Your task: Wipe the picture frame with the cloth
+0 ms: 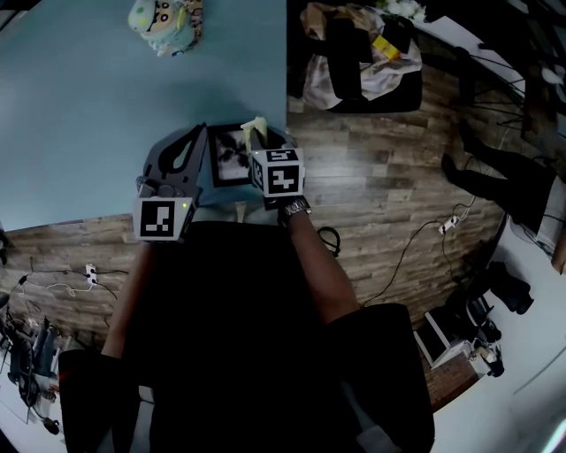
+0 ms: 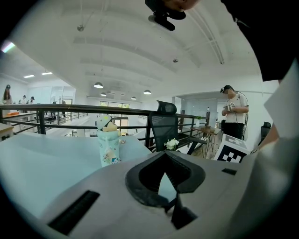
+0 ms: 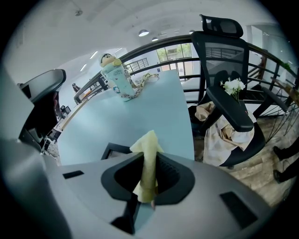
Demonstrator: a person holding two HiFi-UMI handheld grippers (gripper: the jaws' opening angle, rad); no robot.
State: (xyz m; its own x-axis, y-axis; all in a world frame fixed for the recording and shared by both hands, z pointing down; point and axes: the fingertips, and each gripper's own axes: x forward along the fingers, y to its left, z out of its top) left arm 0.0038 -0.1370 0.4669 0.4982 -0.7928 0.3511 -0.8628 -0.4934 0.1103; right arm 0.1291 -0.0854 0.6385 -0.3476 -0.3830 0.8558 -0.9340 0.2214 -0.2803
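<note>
A black picture frame (image 1: pixel 228 159) with a dark print lies flat on the light blue table (image 1: pixel 88 115), close to its front right corner. My right gripper (image 1: pixel 258 133) hangs over the frame's right side, shut on a pale yellow cloth (image 1: pixel 254 128) that sticks up from its jaws. In the right gripper view the cloth (image 3: pixel 148 154) stands pinched in my right gripper (image 3: pixel 148 179), with a corner of the frame (image 3: pixel 112 150) just beyond. Left of the frame sits my left gripper (image 1: pixel 202 131), tips together and holding nothing. My left gripper (image 2: pixel 163 182) points up and away over the table.
A patterned bottle (image 1: pixel 166 22) stands at the table's far side, also visible as the bottle (image 2: pixel 108 144) ahead. The table's right edge drops to wood floor, where a black office chair (image 1: pixel 358 57) holds piled clothes. A person (image 2: pixel 233 112) stands far off.
</note>
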